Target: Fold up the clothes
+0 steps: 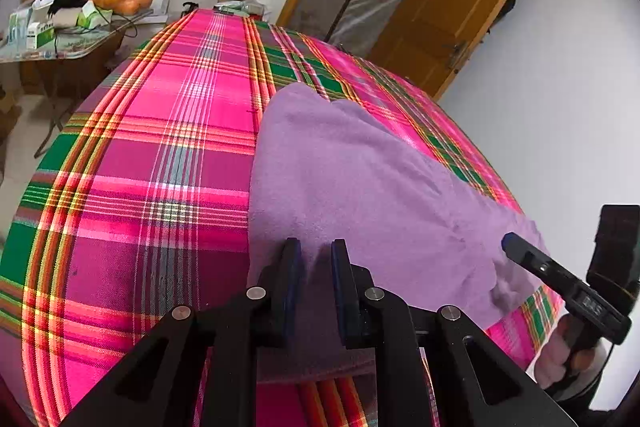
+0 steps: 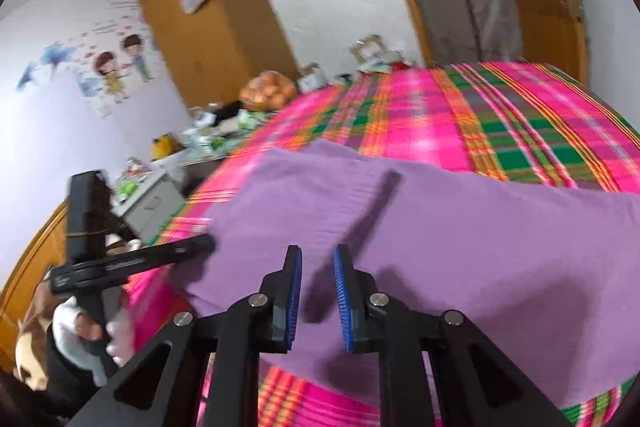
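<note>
Lying under both tools, purple garment, on plaid bedspread

Both views are bright and evenly lit, with a soft sheen on the plaid cover and dark rounded corners from the fisheye that bend straight edges near the rim. The left wrist view is sharp. The right wrist view is smeared by motion blur, worst toward the far clutter, and dark gripper shadows fall on the purple cloth.
</note>
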A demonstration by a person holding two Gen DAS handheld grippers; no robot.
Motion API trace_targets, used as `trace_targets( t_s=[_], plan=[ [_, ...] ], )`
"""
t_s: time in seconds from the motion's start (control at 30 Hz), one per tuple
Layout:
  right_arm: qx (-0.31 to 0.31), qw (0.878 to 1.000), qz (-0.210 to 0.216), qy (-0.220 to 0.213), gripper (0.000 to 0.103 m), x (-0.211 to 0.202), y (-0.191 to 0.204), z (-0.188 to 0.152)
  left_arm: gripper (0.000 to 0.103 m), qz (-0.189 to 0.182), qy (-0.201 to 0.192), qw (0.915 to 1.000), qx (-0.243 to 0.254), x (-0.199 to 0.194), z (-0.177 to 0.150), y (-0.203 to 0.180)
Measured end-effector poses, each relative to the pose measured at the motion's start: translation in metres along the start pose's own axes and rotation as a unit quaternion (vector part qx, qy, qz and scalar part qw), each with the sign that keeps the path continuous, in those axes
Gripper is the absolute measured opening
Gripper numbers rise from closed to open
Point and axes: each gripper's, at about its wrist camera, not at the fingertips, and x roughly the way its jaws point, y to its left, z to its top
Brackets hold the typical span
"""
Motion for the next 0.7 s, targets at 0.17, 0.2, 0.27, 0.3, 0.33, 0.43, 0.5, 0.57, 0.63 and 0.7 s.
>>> trace_targets(
  t_s=[0.17,0.2,0.27,0.3,0.33,0.43,0.5,0.57,0.63,0.7],
  plan=[
    [-0.029,0.998,-0.002,0.052,0.018,0.025,0.013,-0.012,0.016,-0.001,-0.002,1.0,-0.001,0.0,-0.003,0.0],
    [-0.023,0.998,0.002,0.053,0.018,0.025,0.012,-0.012,0.016,0.001,-0.002,1.0,0.001,0.0,-0.003,0.0],
    [-0.017,0.998,0.009,0.056,0.018,0.025,0.009,-0.011,0.016,0.004,-0.002,1.0,0.004,0.0,-0.003,-0.001],
    [-0.015,0.998,0.01,0.056,0.018,0.025,0.008,-0.011,0.016,0.005,-0.002,1.0,0.006,0.001,-0.003,-0.001],
    [-0.014,0.998,0.01,0.056,0.018,0.025,0.008,-0.011,0.016,0.007,-0.002,0.9999,0.007,0.001,-0.003,-0.002],
    [-0.017,0.998,0.004,0.054,0.018,0.024,0.009,-0.012,0.016,0.01,-0.004,0.9999,0.01,0.002,-0.003,-0.002],
    [-0.02,0.998,0.001,0.052,0.018,0.022,0.01,-0.013,0.016,0.011,-0.004,0.9999,0.011,0.002,-0.003,-0.003],
    [-0.012,0.999,0.005,0.049,0.018,0.023,0.007,-0.014,0.016,0.012,-0.005,0.9998,0.013,0.002,-0.003,-0.003],
    [-0.009,0.999,0.007,0.05,0.018,0.023,0.007,-0.014,0.016,0.013,-0.005,0.9998,0.013,0.002,-0.003,-0.002],
    [-0.013,0.999,0.003,0.05,0.018,0.023,0.009,-0.014,0.016,0.013,-0.005,0.9998,0.013,0.003,-0.003,-0.002]
  ],
)
